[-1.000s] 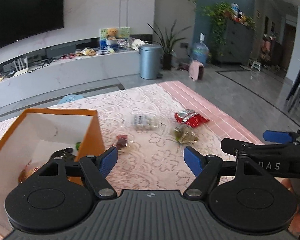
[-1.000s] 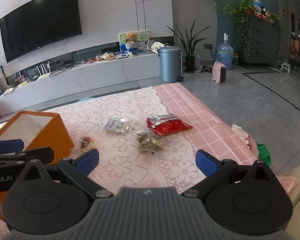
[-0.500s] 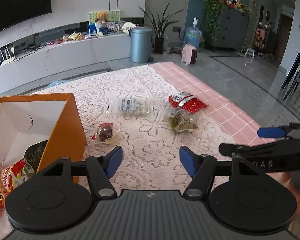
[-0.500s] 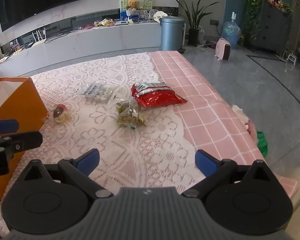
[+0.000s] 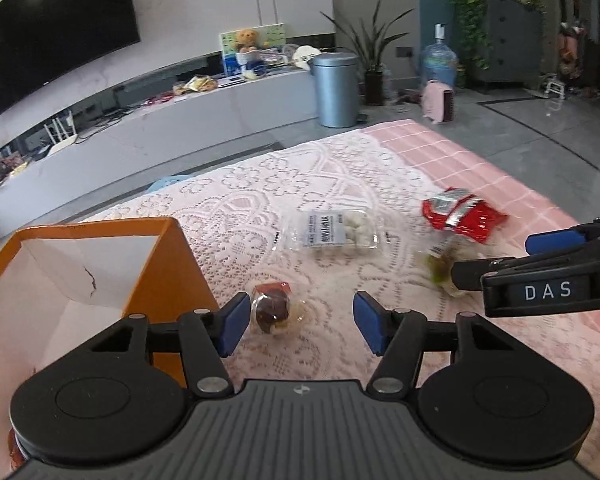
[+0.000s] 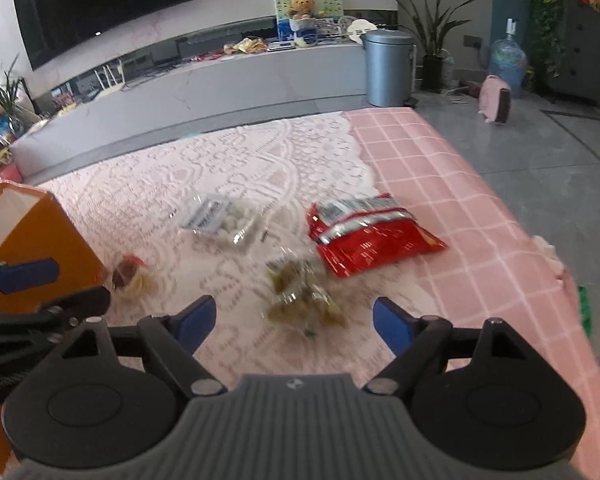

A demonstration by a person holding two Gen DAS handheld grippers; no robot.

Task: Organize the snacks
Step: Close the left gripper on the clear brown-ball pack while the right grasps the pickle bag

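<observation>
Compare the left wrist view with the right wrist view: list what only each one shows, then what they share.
Only the left wrist view shows the white inside of the orange box.

Only the right wrist view shows the table's right edge with a green thing beyond it.

Both show four loose snacks: red bag, clear pack of white candies, greenish packet and small brown sweet. Both the left gripper and right gripper have open, empty jaws.

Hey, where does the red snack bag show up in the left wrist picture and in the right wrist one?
Left wrist: the red snack bag lies at the right, above the right gripper reaching in from the edge.
Right wrist: the red snack bag lies just right of centre, above the open right gripper.
Shared landmark: the clear packet of white sweets lies just to its left in both.
</observation>
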